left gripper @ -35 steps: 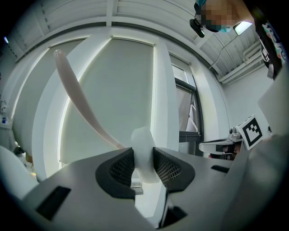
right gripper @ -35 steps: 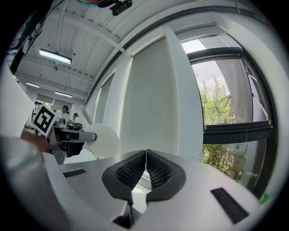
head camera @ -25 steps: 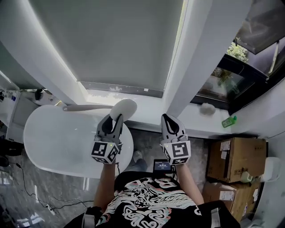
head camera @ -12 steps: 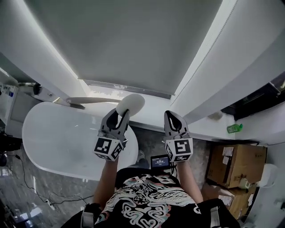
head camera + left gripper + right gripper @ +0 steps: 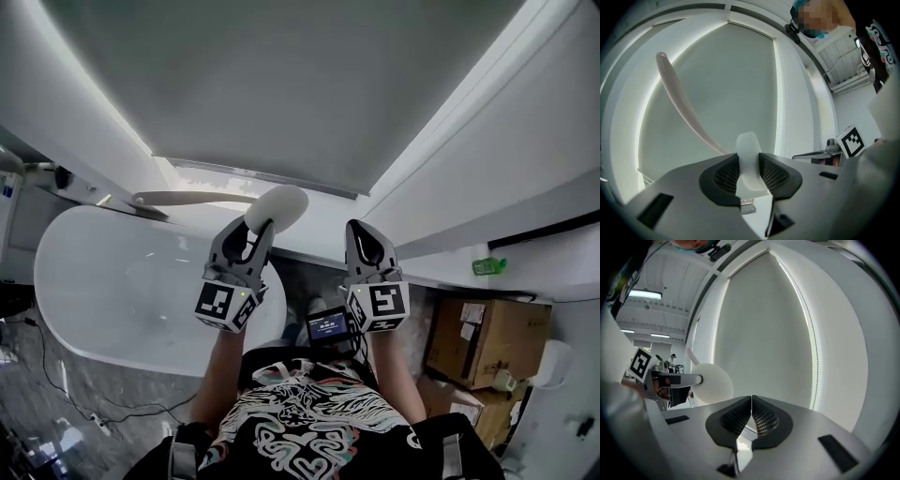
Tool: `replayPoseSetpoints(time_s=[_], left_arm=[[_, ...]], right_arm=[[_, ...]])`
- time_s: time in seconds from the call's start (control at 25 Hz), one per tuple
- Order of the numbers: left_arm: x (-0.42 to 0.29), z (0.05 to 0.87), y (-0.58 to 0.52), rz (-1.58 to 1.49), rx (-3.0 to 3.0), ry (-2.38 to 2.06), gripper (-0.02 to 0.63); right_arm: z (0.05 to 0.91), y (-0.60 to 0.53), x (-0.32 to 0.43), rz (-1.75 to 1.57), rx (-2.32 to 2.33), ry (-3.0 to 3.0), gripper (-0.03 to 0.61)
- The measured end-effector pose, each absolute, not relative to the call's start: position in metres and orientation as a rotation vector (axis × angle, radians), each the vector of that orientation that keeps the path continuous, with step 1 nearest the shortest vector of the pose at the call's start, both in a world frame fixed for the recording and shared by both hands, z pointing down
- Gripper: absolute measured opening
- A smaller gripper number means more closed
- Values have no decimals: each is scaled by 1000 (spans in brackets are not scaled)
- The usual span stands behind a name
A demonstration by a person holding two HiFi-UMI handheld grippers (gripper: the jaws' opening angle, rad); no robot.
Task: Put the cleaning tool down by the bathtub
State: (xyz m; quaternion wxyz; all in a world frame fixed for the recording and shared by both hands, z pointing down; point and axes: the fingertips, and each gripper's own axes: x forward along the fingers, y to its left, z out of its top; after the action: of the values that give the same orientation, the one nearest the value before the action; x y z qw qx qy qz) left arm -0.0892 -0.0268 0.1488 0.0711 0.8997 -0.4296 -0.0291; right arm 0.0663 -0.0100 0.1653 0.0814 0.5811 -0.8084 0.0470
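A: How are the arms posed?

B: Both forearms reach forward side by side; the left gripper (image 5: 249,236) hangs over the right end of the bathtub (image 5: 112,291), pinching the cleaning tool (image 5: 277,207) just behind its round white head; the long handle runs left above the bathtub's far rim.

A: And the other one?

B: The right gripper (image 5: 362,240) is just right of the bathtub, its jaws pressed together on nothing; cardboard boxes (image 5: 480,336) stand farther right of the bathtub, their contents out of sight.

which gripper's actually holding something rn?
The left gripper: its fingers clamp the white cleaning tool. The right gripper has its fingers shut together on nothing.
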Motion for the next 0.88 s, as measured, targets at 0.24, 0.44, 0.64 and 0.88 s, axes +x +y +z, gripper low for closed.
replayPoseSetpoints(time_s=[0.24,0.44,0.64,0.88], left_arm=[[-93,156,-35,-86,2670,-1320,129],[-90,160,-45,-68,2662,-1326,129],[-85,162,-52,-63,2659,-1325,129],[-80,185,-63,9,2646,-1323,129]], right_arm=[[166,-24,61,147,1723,-2439,29],[170,-37,64,153,1709,-2445,28],[175,-47,69,161,1708,-2444,29],[197,-57,73,212,1677,-2431,29]])
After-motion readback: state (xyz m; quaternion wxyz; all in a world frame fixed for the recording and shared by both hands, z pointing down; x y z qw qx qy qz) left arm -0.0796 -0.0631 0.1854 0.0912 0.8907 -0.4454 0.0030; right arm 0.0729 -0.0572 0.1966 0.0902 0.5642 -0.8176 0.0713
